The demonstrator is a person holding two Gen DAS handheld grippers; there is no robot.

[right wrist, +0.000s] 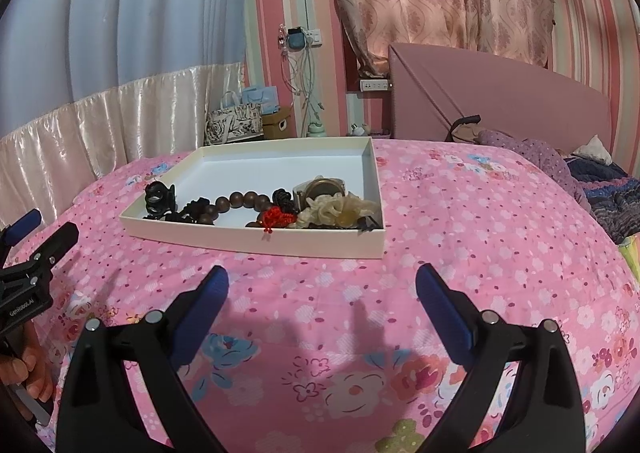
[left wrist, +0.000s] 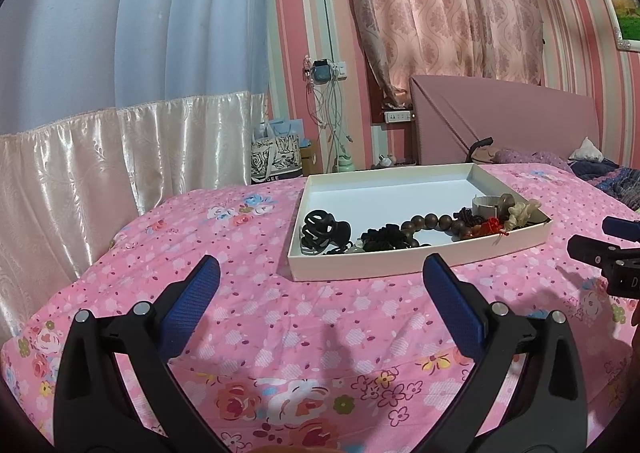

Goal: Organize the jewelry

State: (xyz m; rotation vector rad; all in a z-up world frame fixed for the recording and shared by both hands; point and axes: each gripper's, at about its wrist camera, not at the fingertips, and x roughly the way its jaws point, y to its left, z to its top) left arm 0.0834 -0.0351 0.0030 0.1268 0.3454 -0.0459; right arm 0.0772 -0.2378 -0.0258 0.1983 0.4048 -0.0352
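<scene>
A shallow white box [left wrist: 400,259] [right wrist: 256,239] lies on the pink flowered bedspread. Along its near side sit a black hair claw [left wrist: 320,229] [right wrist: 158,197], a string of brown wooden beads [left wrist: 434,222] [right wrist: 236,201], black hair ties [left wrist: 384,237], a red knotted cord [left wrist: 490,227] [right wrist: 278,218], a cream scrunchie [left wrist: 524,211] [right wrist: 340,209] and a watch [right wrist: 322,187]. My left gripper [left wrist: 320,273] hovers open just short of the box. My right gripper [right wrist: 322,281] is open too, in front of the box's right corner. Both hold nothing.
The bedspread [left wrist: 320,333] covers the whole bed. A pink headboard [left wrist: 504,121] and rumpled purple bedding [right wrist: 560,165] lie at the far right. Bags [left wrist: 276,157] and cables stand by the wall behind. A hand [right wrist: 28,373] grips the left tool's handle.
</scene>
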